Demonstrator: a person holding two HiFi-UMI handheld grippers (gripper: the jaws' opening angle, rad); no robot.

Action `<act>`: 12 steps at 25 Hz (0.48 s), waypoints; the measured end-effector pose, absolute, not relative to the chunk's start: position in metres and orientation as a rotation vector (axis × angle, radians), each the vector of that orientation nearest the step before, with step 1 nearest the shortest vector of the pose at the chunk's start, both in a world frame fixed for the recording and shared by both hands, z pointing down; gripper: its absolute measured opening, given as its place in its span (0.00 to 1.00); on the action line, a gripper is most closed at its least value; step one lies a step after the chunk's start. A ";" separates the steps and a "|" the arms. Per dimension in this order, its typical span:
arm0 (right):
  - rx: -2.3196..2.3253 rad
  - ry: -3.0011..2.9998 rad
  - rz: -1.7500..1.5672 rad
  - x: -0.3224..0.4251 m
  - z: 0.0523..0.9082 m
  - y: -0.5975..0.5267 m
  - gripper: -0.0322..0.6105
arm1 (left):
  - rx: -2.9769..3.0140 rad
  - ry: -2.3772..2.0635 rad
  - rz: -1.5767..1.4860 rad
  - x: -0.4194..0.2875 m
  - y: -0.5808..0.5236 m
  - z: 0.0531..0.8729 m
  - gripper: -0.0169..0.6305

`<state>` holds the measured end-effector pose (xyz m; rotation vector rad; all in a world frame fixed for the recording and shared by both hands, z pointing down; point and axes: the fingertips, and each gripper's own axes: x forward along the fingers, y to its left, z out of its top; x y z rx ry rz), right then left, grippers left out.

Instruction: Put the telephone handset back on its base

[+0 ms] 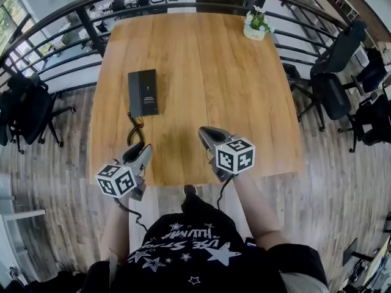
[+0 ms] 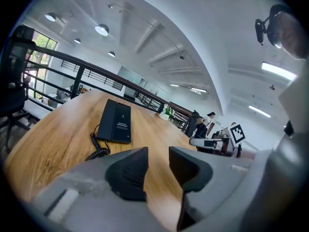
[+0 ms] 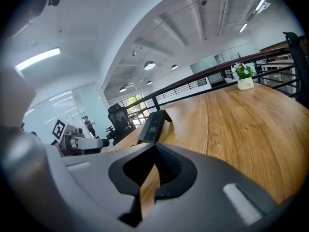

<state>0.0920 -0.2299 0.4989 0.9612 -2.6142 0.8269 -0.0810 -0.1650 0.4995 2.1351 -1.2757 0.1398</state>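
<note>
The black telephone point(image 1: 142, 92) lies flat on the left half of the wooden table point(image 1: 244, 102), its handset point(image 2: 108, 119) resting along the base's left side. Its coiled cord point(image 1: 133, 130) runs back toward the near edge. My left gripper point(image 1: 135, 151) hovers at the near edge just behind the cord, jaws open with a small gap and nothing between them; the phone point(image 2: 120, 122) is ahead of it. My right gripper point(image 1: 211, 138) is over the near middle of the table, jaws shut and empty. The phone point(image 3: 153, 125) appears ahead and left of it.
A small potted plant point(image 1: 256, 24) stands at the far right corner of the table. A black railing point(image 1: 73, 14) runs behind the table. Office chairs stand at the left point(image 1: 27, 108) and right point(image 1: 333, 81). The table's near edge is right below both grippers.
</note>
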 end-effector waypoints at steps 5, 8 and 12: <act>0.997 -2.623 0.782 0.081 0.485 -0.193 0.05 | 2.194 -1.312 0.160 -0.090 -0.133 0.484 0.24; 1.024 -2.616 0.770 0.077 0.483 -0.169 0.05 | 2.214 -1.327 0.165 -0.096 -0.112 0.480 0.21; 1.038 -2.609 0.745 0.075 0.480 -0.132 0.05 | 2.252 -1.344 0.172 -0.099 -0.076 0.475 0.16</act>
